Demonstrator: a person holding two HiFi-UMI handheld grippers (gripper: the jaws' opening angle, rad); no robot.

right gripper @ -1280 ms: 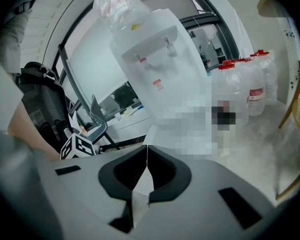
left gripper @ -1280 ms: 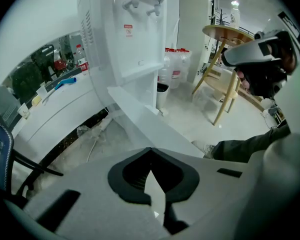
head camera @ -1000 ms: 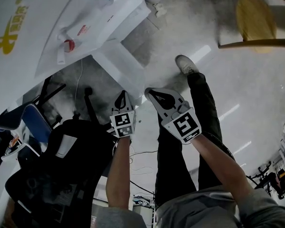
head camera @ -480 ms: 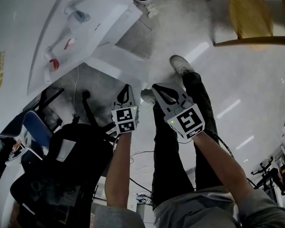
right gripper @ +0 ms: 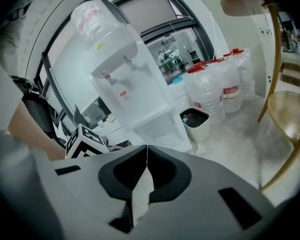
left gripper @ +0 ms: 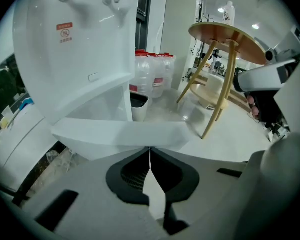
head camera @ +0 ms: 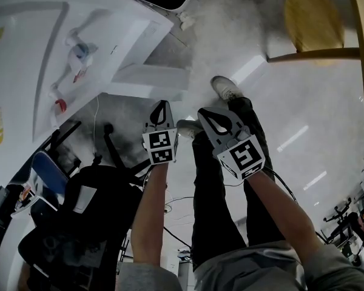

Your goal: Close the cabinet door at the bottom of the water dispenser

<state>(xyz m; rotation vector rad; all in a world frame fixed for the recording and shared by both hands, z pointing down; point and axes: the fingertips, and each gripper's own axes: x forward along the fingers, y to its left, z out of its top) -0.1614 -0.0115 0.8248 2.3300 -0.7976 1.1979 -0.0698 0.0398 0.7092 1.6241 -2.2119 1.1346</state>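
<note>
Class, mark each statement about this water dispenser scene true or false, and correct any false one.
1. The cabinet door at the bottom of the water dispenser stands open. True.
2. The left gripper has its jaws spread wide apart. False: its jaws are together, with nothing between them.
3. The right gripper grips a water bottle. False: its jaws are shut and empty.
4. A small waste bin stands on the floor beside the dispenser. True.
5. Large water bottles with red caps stand behind the bin. True.
</note>
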